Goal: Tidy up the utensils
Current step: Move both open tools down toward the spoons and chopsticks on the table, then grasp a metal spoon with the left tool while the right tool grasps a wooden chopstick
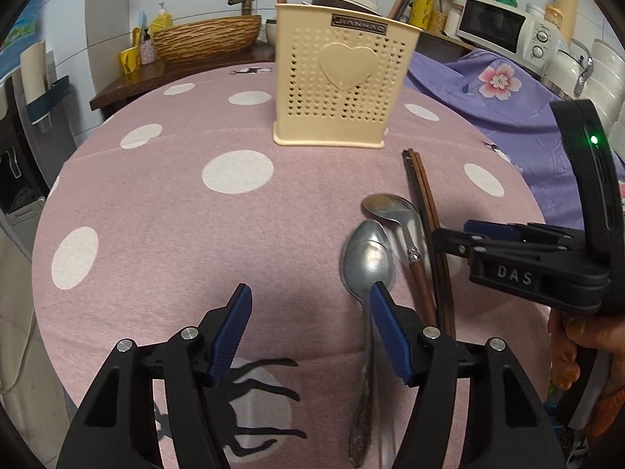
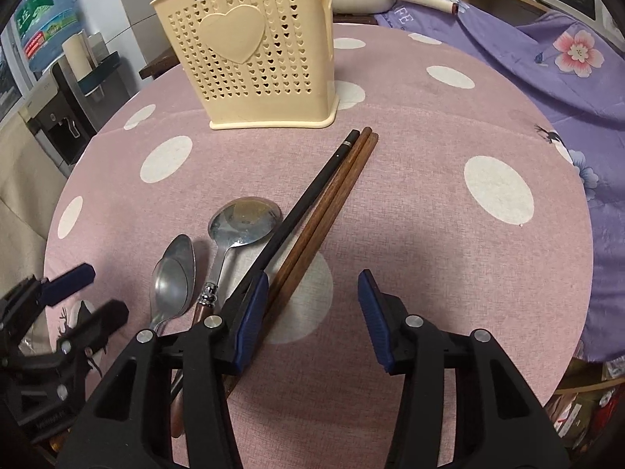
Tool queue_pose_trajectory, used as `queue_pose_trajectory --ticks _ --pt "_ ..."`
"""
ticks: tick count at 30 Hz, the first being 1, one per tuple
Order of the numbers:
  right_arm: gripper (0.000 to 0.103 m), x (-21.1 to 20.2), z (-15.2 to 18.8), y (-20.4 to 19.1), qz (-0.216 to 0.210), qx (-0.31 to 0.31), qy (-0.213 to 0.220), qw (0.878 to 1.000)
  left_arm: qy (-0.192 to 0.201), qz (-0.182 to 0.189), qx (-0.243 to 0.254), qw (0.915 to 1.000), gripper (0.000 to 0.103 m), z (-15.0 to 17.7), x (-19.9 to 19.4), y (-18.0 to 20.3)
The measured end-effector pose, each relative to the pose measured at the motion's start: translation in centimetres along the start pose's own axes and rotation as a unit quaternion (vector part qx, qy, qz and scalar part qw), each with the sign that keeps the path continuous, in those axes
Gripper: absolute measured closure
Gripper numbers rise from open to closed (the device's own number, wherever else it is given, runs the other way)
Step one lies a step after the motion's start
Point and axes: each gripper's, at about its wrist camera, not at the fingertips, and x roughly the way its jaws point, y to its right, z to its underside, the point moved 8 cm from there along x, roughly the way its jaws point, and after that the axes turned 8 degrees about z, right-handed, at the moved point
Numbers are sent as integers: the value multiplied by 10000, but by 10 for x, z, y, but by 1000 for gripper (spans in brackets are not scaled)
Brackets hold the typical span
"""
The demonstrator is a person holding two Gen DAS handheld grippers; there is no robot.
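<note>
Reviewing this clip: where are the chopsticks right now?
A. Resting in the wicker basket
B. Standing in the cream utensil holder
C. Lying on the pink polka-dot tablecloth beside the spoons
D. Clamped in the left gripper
C: the chopsticks lie flat on the tablecloth next to the two spoons, in front of the utensil holder; both grippers are open.

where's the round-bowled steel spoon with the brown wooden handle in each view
Left wrist view: the round-bowled steel spoon with the brown wooden handle lies right of centre, between the all-steel oval spoon and the chopsticks.
Right wrist view: it lies left of centre, bowl just left of the chopsticks.
Shared landmark: the cream perforated plastic utensil holder with a heart, beyond the spoon.
</note>
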Motion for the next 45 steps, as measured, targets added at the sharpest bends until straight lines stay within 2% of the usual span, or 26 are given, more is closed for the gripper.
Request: queue_pose_trajectory --ticks 4,9,11,12,15,17,22,26,35,45 --pt "56 0 0 2 101 -50 -21 9999 -99 105 126 9998 43 6 2 12" --pt "57 0 -3 10 465 -213 -22 9987 -220 138 327 9991 49 13 7 24" --pt "58 0 -3 13 461 -223 -47 9987 -270 165 339 9989 51 14 9 25" --pt "63 -1 -3 14 465 -222 -56 9987 -282 171 348 9988 52 15 9 26" --pt "67 -1 -3 21 414 -158 -104 9990 -330 134 380 9986 57 16 12 26" --pt "67 0 -4 26 349 -86 -131 9993 -384 137 349 9986 59 17 15 26" --pt "70 5 -8 41 221 288 -229 9991 -384 124 337 9986 59 16 17 28" --pt "70 12 -20 48 321 408 -210 9984 -363 82 331 9988 59 12 20 29" --pt "83 31 -48 58 476 764 -200 9957 -295 -9 252 9992 59 5 26 28" --pt "85 36 -53 57 551 774 -188 9953 -292 -123 379 9988 61 -4 37 35"
